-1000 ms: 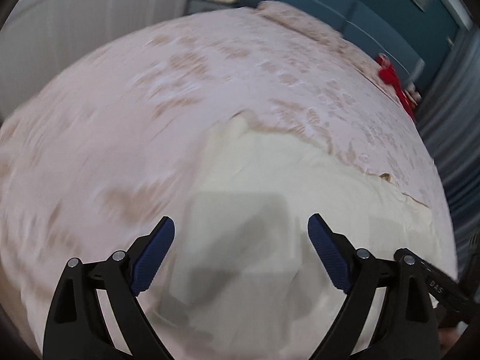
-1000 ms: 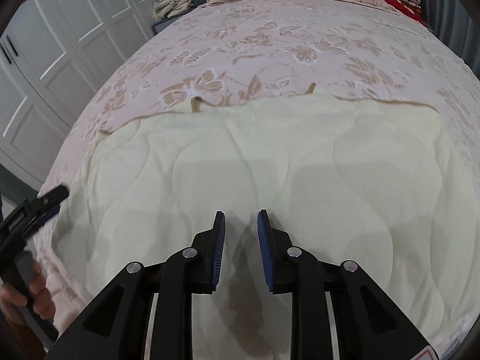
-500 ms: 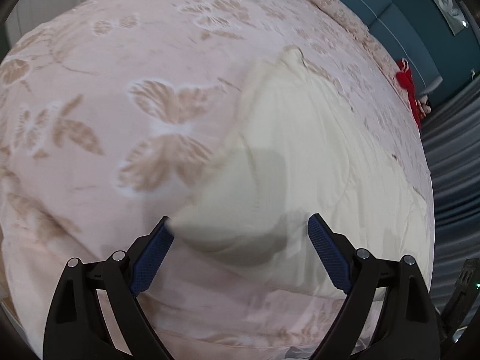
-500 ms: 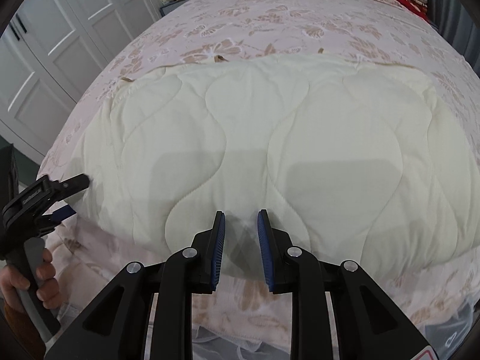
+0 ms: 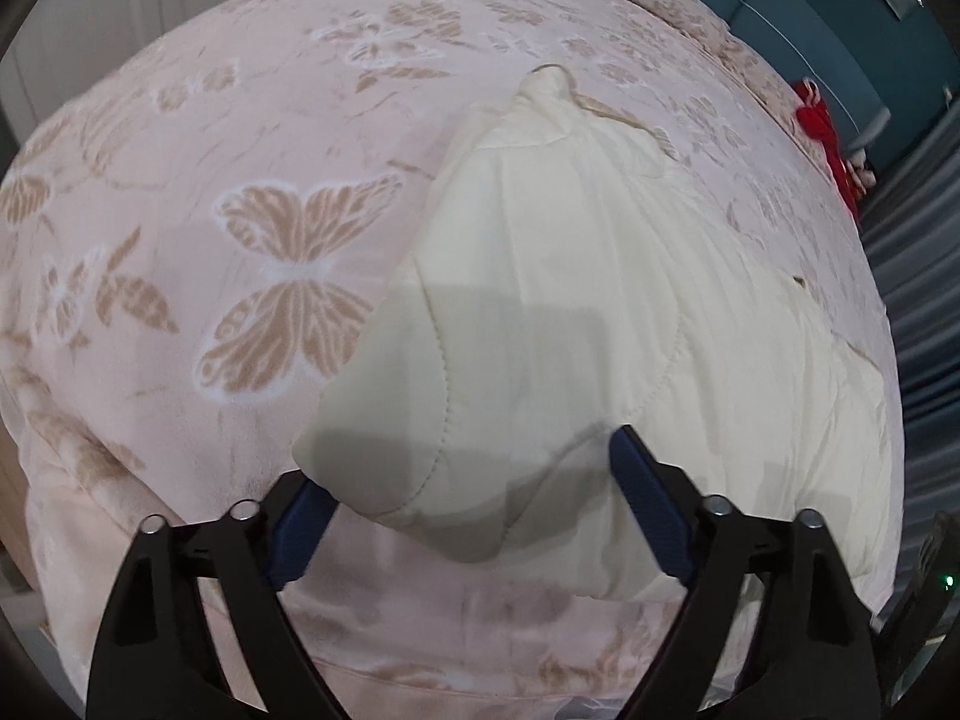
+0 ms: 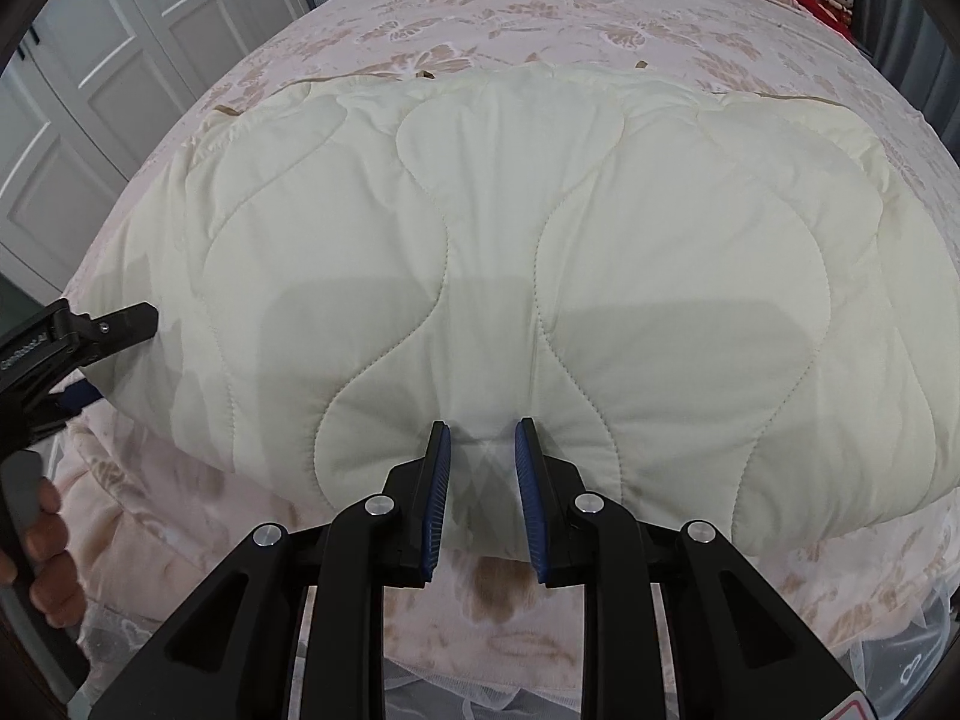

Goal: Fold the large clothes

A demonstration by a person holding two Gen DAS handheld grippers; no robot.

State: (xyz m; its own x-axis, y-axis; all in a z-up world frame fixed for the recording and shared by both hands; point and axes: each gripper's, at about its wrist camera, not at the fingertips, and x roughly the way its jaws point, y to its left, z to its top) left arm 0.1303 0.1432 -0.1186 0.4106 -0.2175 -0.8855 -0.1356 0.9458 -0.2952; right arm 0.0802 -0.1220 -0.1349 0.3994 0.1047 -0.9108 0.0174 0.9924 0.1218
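A cream quilted comforter [image 6: 510, 252] lies folded across the near part of the bed. In the left wrist view its near-left corner [image 5: 432, 456] sits between the wide-open fingers of my left gripper [image 5: 462, 480]; the jaws are not closed on it. My right gripper [image 6: 480, 450] is nearly shut, its blue pads pinching the near folded edge of the comforter. The left gripper also shows in the right wrist view [image 6: 90, 330], at the comforter's left edge, held by a hand.
The bed has a pink butterfly-print cover [image 5: 240, 240]. White wardrobe doors [image 6: 120, 60] stand to the left. A red item [image 5: 822, 126] lies near the pillows by the teal headboard. Grey curtains [image 5: 912, 300] hang to the right.
Both grippers drew back toward the bed's near edge, the comforter's near edge coming with the right gripper. The left gripper came down around the comforter's left corner, still open.
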